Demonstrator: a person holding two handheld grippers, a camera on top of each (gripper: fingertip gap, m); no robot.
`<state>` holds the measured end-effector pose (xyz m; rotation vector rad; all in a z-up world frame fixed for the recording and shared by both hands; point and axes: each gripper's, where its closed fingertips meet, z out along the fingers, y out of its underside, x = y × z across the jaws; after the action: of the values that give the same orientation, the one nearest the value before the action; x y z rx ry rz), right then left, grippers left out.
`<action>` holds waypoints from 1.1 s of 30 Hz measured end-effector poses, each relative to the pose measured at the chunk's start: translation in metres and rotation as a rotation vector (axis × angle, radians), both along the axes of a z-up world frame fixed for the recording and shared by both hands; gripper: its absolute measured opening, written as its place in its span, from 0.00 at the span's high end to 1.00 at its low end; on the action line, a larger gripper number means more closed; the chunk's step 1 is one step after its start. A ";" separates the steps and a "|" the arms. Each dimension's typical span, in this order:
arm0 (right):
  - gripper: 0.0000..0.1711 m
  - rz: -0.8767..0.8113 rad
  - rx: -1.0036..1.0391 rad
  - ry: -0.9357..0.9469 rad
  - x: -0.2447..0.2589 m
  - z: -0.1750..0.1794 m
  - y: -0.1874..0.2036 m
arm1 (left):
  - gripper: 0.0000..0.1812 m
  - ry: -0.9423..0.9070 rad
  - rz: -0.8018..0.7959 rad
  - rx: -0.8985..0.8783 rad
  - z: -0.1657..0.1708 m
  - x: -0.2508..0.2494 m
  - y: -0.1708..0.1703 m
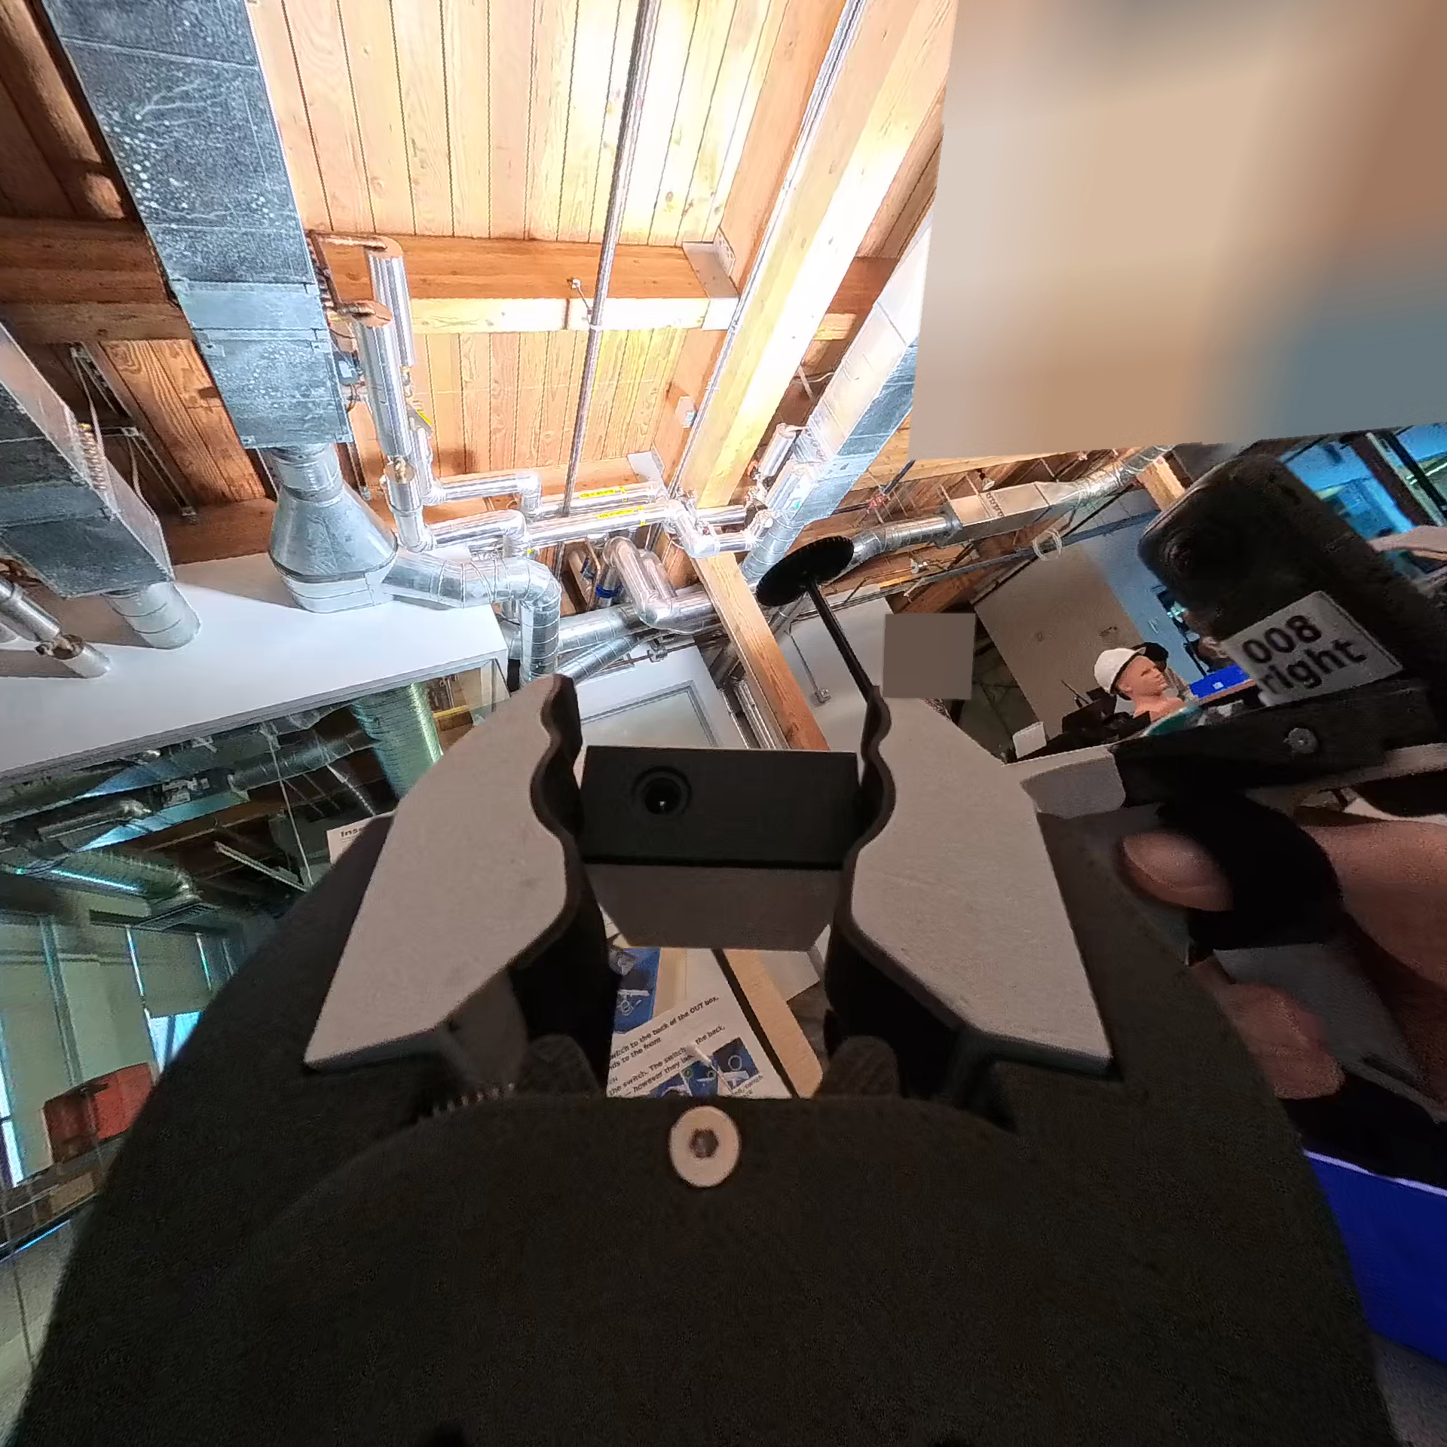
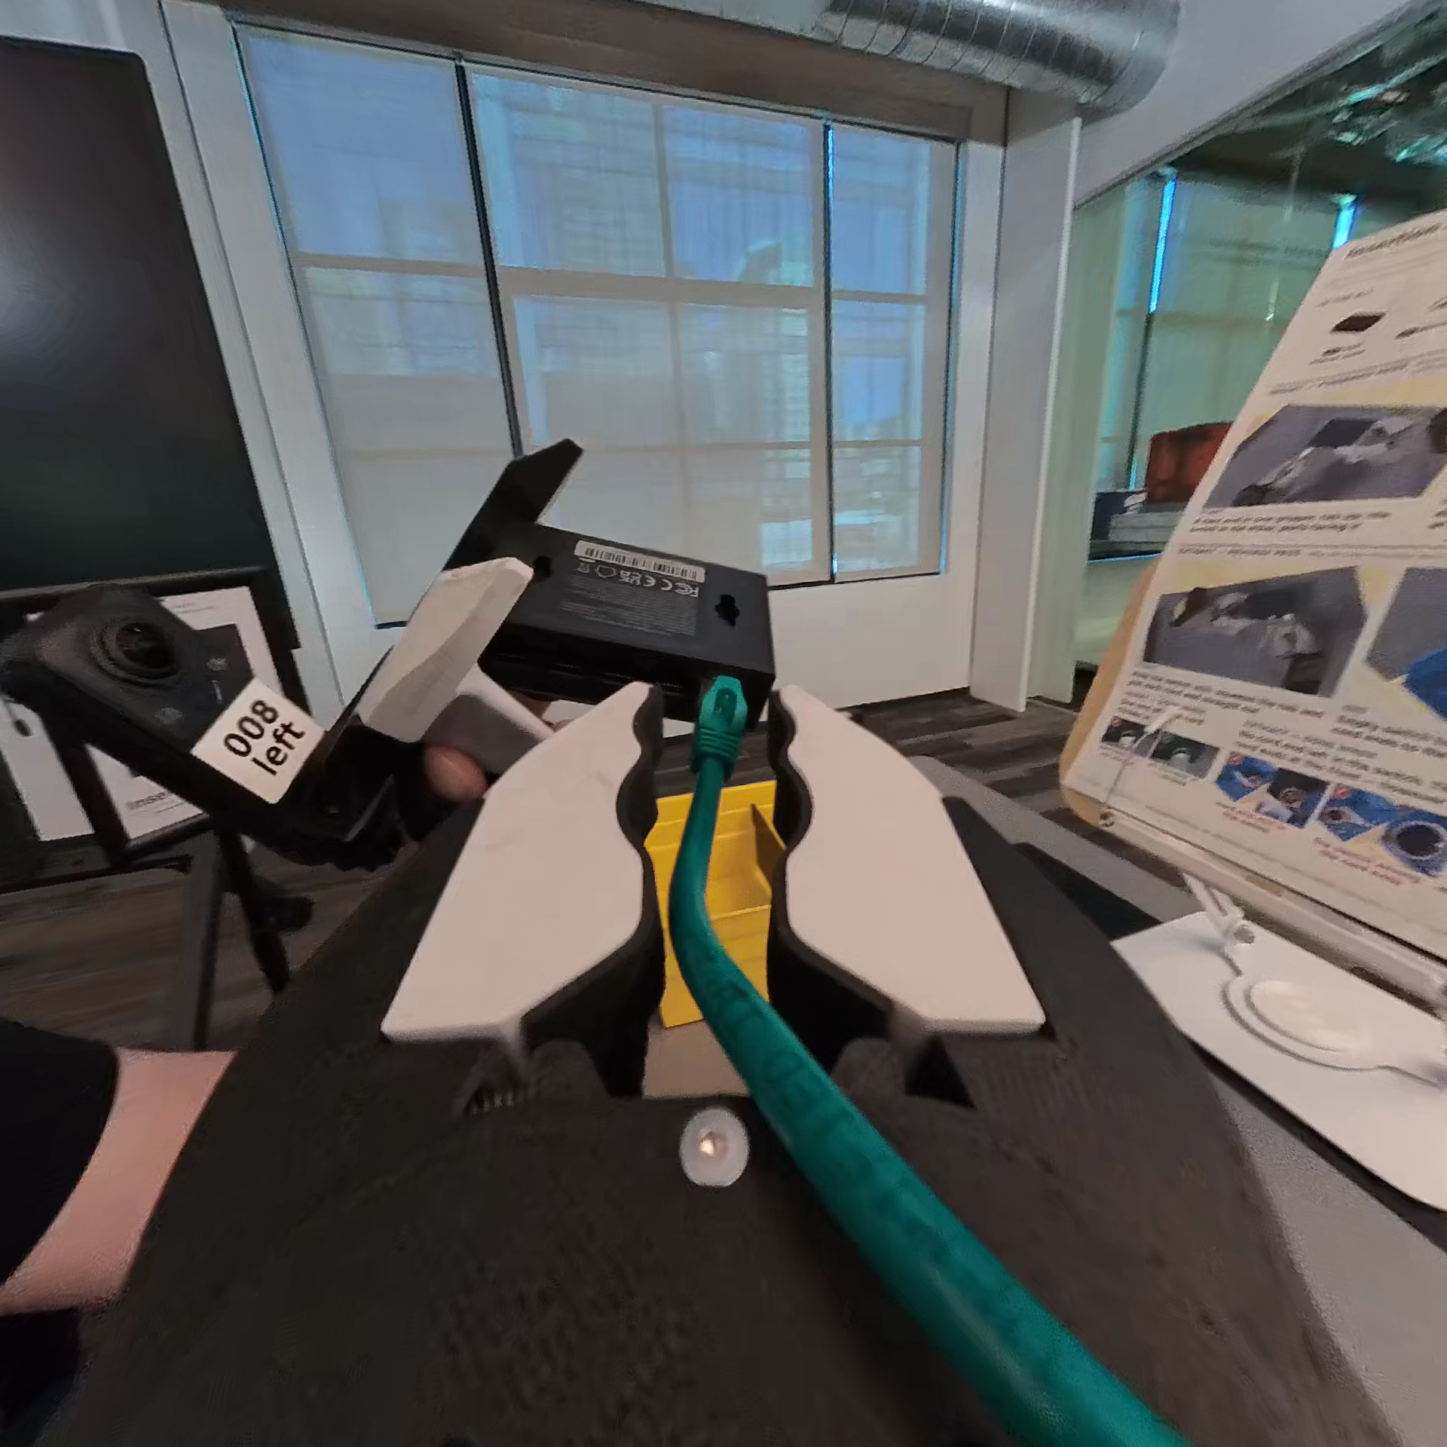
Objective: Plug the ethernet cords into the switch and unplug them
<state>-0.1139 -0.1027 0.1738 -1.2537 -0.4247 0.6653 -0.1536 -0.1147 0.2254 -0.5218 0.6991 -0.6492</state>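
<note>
In the right wrist view, the left tongs [image 2: 501, 579] at centre left clamp a black switch [image 2: 626, 618], held in the air mid-frame. Just right, a green cord [image 2: 709, 846] meets the switch's lower edge, running between the parted right tongs [image 2: 709, 744], above a yellow bin [image 2: 716, 900].

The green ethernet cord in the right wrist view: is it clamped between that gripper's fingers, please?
No: the green ethernet cord runs loose through the gap of the right gripper, whose jaws stand apart, neither pad touching it.
</note>
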 end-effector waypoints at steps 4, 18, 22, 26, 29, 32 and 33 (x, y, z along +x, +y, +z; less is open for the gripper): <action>0.83 0.021 -0.013 -0.022 -0.003 -0.004 0.002 | 0.62 0.006 0.006 -0.005 -0.001 0.001 0.003; 0.74 -0.072 -0.024 -0.059 0.005 -0.013 0.019 | 0.63 0.057 0.043 -0.017 -0.006 0.003 0.012; 0.72 0.016 -0.130 -0.050 -0.006 -0.027 0.025 | 0.65 0.052 0.055 -0.015 -0.004 0.000 0.014; 0.86 0.168 -0.222 0.003 -0.017 -0.037 0.023 | 0.65 0.063 0.067 -0.008 -0.005 0.000 0.015; 0.92 0.246 -0.263 0.012 -0.022 -0.042 0.020 | 0.65 0.075 0.080 0.009 -0.006 0.002 0.013; 0.93 0.260 -0.243 0.055 -0.019 -0.038 0.020 | 0.65 0.080 0.088 0.022 -0.006 0.002 0.011; 0.93 0.242 -0.215 0.057 -0.017 -0.035 0.021 | 0.65 0.083 0.087 0.023 -0.006 0.002 0.010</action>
<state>-0.1308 -0.0815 0.1385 -1.3949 -0.4713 0.9707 -0.1516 -0.1044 0.2199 -0.5578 0.7567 -0.5398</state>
